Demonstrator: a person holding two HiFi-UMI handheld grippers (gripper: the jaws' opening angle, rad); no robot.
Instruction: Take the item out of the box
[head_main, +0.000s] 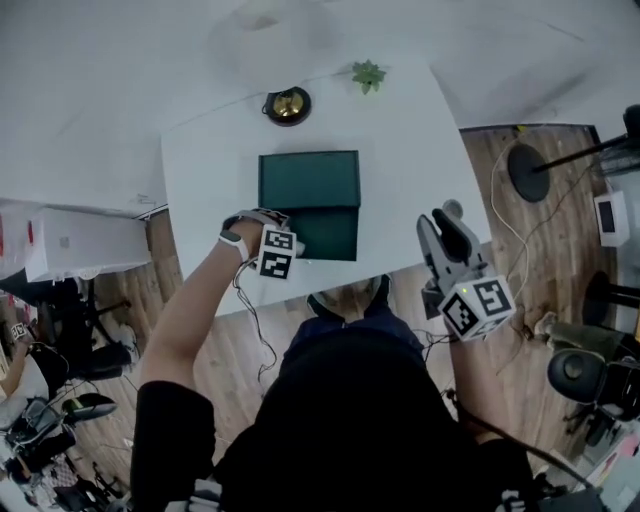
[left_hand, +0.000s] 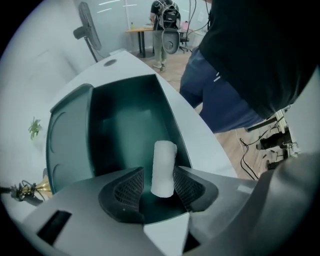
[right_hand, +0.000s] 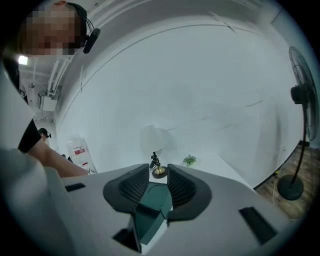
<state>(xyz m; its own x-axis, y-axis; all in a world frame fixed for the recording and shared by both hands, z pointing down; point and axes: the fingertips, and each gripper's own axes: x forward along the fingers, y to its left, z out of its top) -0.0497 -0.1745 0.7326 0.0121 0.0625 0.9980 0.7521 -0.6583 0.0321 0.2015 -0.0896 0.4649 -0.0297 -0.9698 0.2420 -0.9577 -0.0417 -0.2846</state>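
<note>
left gripper (left_hand: 159, 181) hangs inside the dark green box (left_hand: 70, 135), jaws apart astride the white roll (left_hand: 163, 162) near its 7 o'clock corner. seemingly the grasp step; next: close, lift straight. right gripper (right_hand: 158, 176) open, empty.

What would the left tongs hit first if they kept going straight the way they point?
Probably the white roll, which sits between the open left tongs inside the green box; after that, the box floor.

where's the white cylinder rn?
The white cylinder sits inside the open green box, low centre in the left gripper view, between the left hand-held gripper's parted jaws.
</note>
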